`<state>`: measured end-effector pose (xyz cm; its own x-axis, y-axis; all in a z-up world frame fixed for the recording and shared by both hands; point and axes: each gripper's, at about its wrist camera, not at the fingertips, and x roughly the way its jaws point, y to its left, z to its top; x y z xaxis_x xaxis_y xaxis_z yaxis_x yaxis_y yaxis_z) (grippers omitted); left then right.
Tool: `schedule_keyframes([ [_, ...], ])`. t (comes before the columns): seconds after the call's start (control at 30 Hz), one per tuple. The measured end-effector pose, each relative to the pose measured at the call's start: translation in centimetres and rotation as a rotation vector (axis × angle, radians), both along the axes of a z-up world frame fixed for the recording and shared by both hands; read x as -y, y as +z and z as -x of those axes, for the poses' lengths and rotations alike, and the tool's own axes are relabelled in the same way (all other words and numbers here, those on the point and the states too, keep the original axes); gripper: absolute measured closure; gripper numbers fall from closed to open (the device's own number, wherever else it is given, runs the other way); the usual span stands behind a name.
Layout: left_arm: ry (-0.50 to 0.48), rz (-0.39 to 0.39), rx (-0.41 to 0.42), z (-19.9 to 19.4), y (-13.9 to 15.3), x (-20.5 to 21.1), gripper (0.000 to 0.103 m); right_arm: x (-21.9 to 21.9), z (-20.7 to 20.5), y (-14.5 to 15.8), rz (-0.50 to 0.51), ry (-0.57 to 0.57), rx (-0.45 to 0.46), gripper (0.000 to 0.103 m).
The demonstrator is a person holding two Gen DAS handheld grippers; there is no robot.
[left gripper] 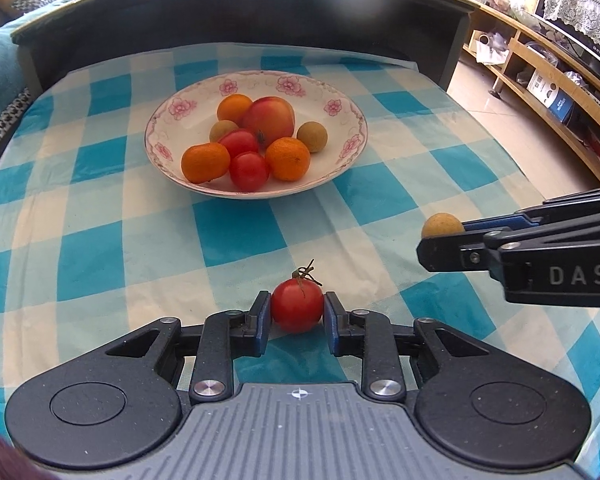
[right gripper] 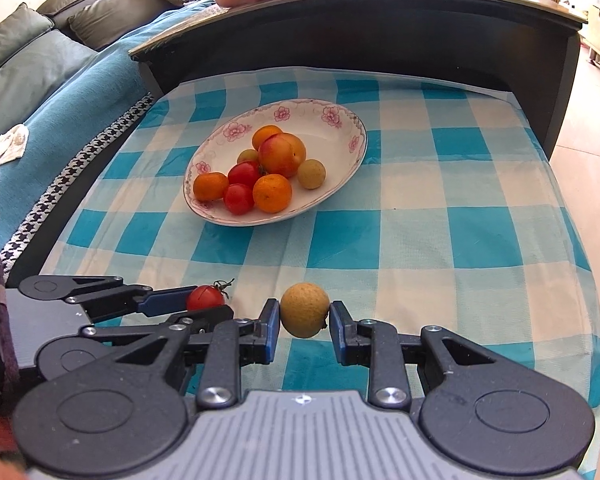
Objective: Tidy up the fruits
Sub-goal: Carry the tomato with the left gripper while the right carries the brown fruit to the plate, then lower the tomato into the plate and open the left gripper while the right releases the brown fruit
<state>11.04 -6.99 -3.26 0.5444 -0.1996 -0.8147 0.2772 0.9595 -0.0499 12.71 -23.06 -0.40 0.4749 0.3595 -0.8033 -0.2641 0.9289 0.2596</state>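
My left hand-held gripper (left gripper: 297, 312) clamps a tomato (left gripper: 297, 305); my right hand-held gripper (right gripper: 305, 314) pinches a longan (right gripper: 305, 310). The plate (left gripper: 204, 92) sits at twelve o'clock. Squeezing harder could burst the tomato; dropping either fruit onto the heap could roll others off.

A blue-and-cream checked cloth (left gripper: 236, 236) covered the surface. Behind it rose a dark wooden counter with a thin pale top (right gripper: 380, 20), and daylight glared hard on that top, washing out whatever lay there. Left of the counter stood a sofa under a teal throw (right gripper: 80, 92), with grey-green cushions (right gripper: 16, 68) along its back and a black-and-white houndstooth band (right gripper: 72, 184) at its edge. Right of the counter, glossy beige floor tiles (left gripper: 480, 104) ran to a low light-wood shelf unit (left gripper: 536, 68) holding boxes. Above the shelf unit hung a white lace curtain (left gripper: 584, 0).
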Motion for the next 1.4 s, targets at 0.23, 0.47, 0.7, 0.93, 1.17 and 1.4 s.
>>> schedule_keyframes([
  [0.23,0.025,0.053,0.049,0.1,2.4,-0.8,0.069,-0.5,-0.2,0.5,-0.003,0.005,0.016,0.073],
  [0.47,0.074,0.088,0.086,-1.9,3.8,-1.7,0.068,-1.4,-1.4,1.6,-0.013,0.01,0.048,0.073],
  [0.7,0.096,0.101,0.096,-4.5,4.1,-2.3,0.068,-2.4,-4.2,1.9,-0.019,0.02,0.072,0.073],
  [0.93,0.105,0.091,0.083,-6.3,3.3,-2.5,0.068,-3.0,-6.8,1.0,-0.007,0.027,0.072,0.073],
  [1.17,0.115,0.082,0.079,-7.7,2.9,-2.7,0.068,-3.4,-8.3,0.1,-0.009,0.028,0.07,0.073],
  [1.4,0.131,0.086,0.077,-8.9,2.4,-3.1,0.069,-3.6,-9.5,-0.4,-0.021,0.023,0.071,0.073],
])
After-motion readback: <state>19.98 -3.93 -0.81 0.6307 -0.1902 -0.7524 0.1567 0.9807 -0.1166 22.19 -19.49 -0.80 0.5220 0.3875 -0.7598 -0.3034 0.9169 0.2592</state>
